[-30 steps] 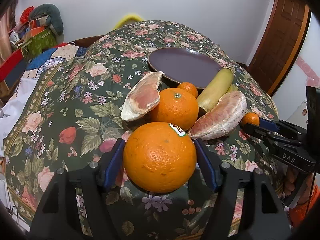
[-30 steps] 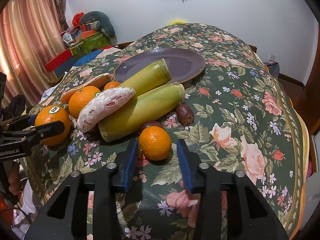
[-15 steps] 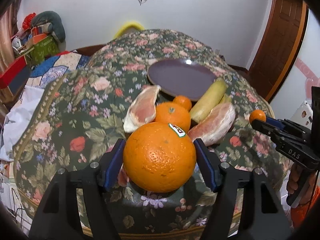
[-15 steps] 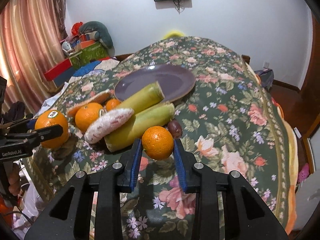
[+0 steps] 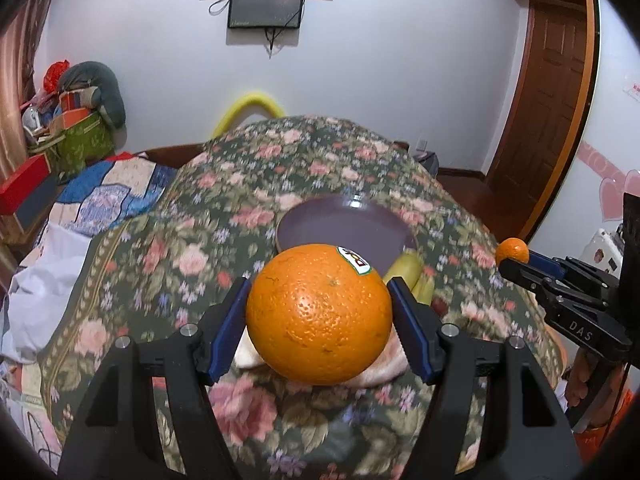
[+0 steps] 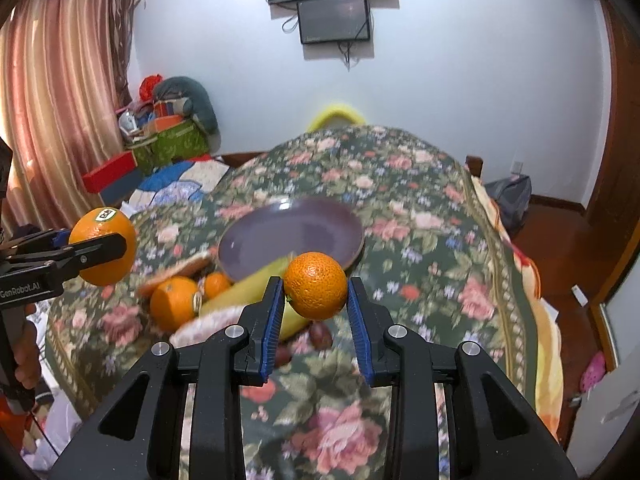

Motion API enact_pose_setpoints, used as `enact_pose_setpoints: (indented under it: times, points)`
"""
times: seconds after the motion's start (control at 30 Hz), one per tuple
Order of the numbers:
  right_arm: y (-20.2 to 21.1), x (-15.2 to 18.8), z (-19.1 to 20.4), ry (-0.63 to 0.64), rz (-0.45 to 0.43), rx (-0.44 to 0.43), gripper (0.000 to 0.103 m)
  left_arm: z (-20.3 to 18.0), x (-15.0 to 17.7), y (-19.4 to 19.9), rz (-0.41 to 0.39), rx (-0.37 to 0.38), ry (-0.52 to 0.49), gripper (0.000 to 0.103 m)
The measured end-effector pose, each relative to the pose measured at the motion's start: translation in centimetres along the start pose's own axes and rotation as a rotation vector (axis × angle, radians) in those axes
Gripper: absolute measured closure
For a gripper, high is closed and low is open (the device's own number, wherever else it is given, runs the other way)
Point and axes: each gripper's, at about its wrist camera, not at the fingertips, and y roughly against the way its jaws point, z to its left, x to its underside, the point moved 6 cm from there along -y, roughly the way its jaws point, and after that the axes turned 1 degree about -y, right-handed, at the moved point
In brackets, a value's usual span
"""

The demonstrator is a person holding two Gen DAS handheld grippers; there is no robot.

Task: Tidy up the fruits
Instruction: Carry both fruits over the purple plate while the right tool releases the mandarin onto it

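My left gripper is shut on a large stickered orange, held in the air above the floral table; the same orange shows at the left of the right wrist view. My right gripper is shut on a small mandarin, also lifted, and that mandarin shows at the right of the left wrist view. An empty purple plate lies beyond both. On the table stay another orange, a small mandarin, pomelo pieces and green stalks.
The table wears a dark floral cloth that falls away at the right edge. Bedding and boxes crowd the left side, curtains hang at far left, a wooden door stands at right. A dark passion fruit lies under my right gripper.
Both grippers have risen off the table, each carrying its fruit. The right jaws closed onto the mandarin at the start. The fruit pile now sits lower and farther in view.
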Motion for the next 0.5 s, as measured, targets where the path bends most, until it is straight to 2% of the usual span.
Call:
enact_pose_setpoints:
  times: [0.33,0.5]
  points:
    - [-1.2,-2.6,-0.4,-0.009,-0.047,-0.002,0.074,-0.8,-3.3,-2.4,-0.035,0.02,-0.001,0.035]
    - [-3.0,-4.0,-0.9,0.001,-0.047,0.005,0.074,-0.3,-4.9,-4.7,-0.026,0.016,0.009,0.035]
